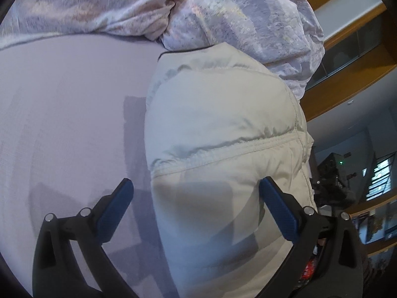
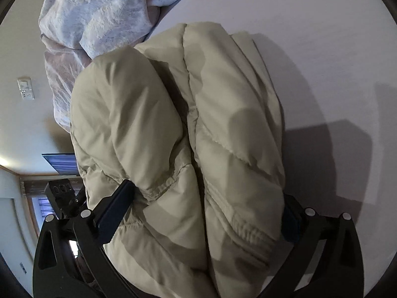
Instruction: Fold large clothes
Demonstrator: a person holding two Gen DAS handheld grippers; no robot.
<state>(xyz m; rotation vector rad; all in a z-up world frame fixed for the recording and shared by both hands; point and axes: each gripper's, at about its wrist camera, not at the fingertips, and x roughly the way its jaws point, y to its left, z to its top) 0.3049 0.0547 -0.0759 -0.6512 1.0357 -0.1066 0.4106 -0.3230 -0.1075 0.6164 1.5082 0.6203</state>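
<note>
The bed (image 1: 62, 129) carries everything here, a pale sheet stretched smooth, with wooden shelving (image 1: 347, 57) off at the far right of the left wrist view.

Nearest, the left gripper (image 1: 196, 186) hangs with its fingers (image 1: 116, 208) spread wide, one over bare sheet and the other over the near end of the puffer jacket (image 1: 223, 129); neither pad presses anything. In the right wrist view, the right gripper (image 2: 208, 193) also stands as wide as it goes, its fingers (image 2: 116, 211) straddling the jacket's (image 2: 173, 124) near end. The padding bulges between them, and I cannot tell whether the pads quite touch the cloth.

The jacket lies bundled in thick rolls on the bed, close to its side edge, where the room shows beyond. With nothing pinning it, I would expect the springy filling to puff the layers open again. A pinch taken on the top layer alone would likely drag that layer off the stack, and a careless nudge might tip the bundle toward the edge.

Farthest, a crumpled quilt (image 1: 223, 12) touches the jacket's far end; a fold pushed that way could snag in it.
</note>
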